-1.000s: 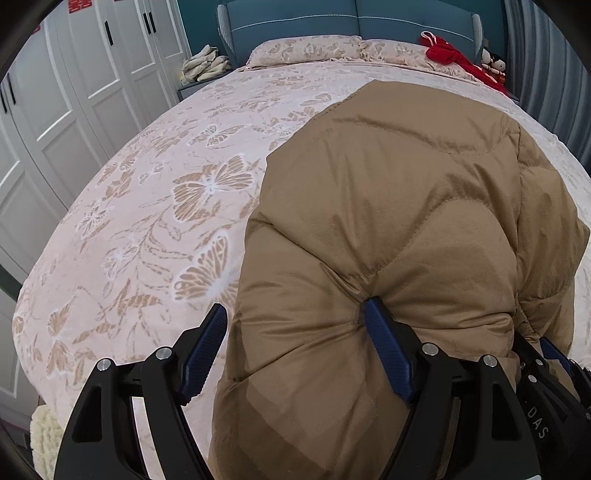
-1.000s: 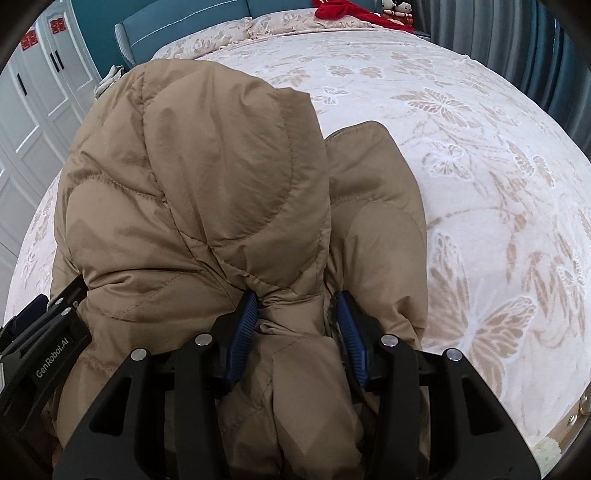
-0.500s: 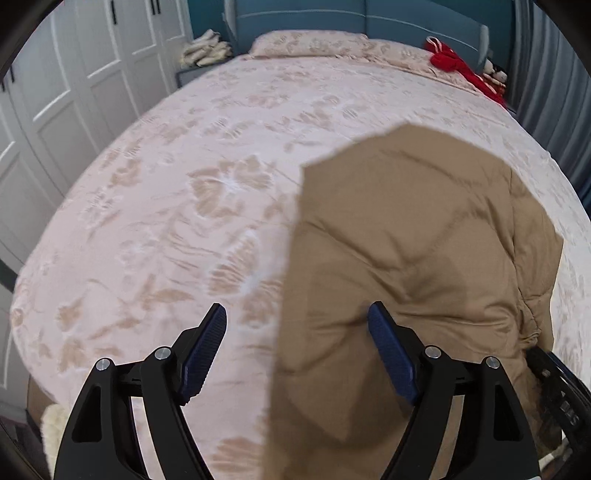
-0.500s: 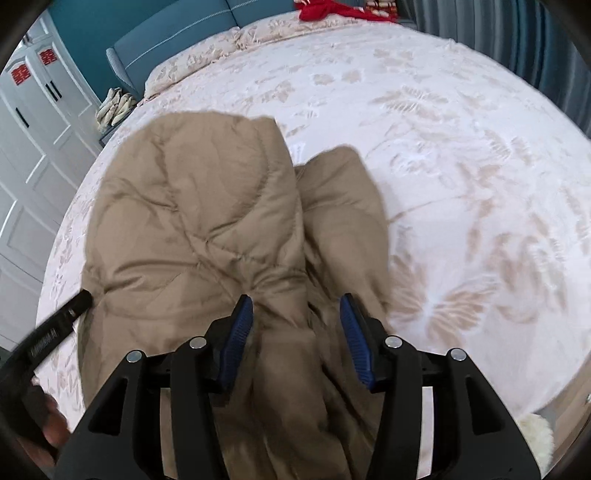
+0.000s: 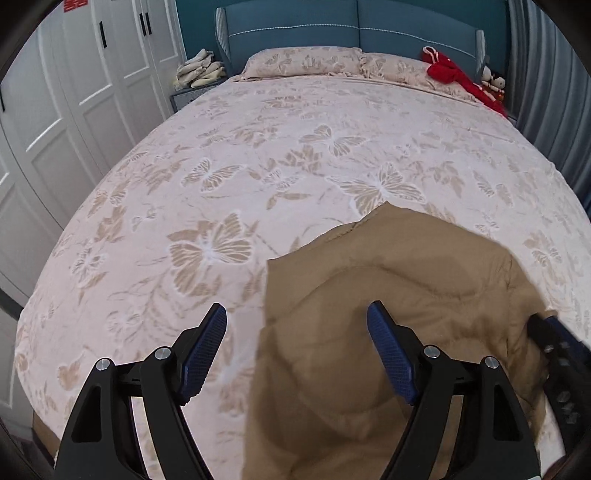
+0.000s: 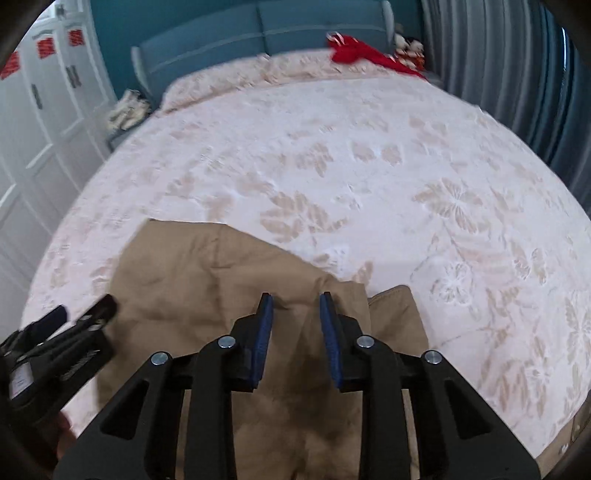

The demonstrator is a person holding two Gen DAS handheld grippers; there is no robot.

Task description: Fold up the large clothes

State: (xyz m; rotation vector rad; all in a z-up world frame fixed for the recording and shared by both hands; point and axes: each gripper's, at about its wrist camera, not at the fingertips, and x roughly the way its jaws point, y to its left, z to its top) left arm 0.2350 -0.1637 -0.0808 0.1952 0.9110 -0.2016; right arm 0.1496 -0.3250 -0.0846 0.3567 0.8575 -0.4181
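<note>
A tan puffer jacket (image 5: 388,295) lies folded into a bundle on the butterfly-print quilt (image 5: 258,166), near the bed's foot. My left gripper (image 5: 296,305) hovers open and wide above the jacket's left edge, with nothing between its fingers. My right gripper (image 6: 295,295) hangs above the jacket (image 6: 207,273) near its right side; its jaws are closing, with a clear gap and no fabric pinched between them. The left gripper (image 6: 74,325) shows at the lower left of the right wrist view. The right gripper (image 5: 557,343) shows at the right edge of the left wrist view.
Pillows (image 5: 303,61) and a red garment (image 5: 458,77) lie by the blue headboard (image 5: 354,29). White wardrobe doors (image 5: 74,92) stand on the left and a grey curtain (image 5: 546,92) on the right. A nightstand with stacked cloth (image 5: 199,72) stands left of the headboard.
Both grippers lifted up and back from the jacket, which now sits lower and smaller in both views. The right gripper let go of the fold it was around, and its jaws narrowed.
</note>
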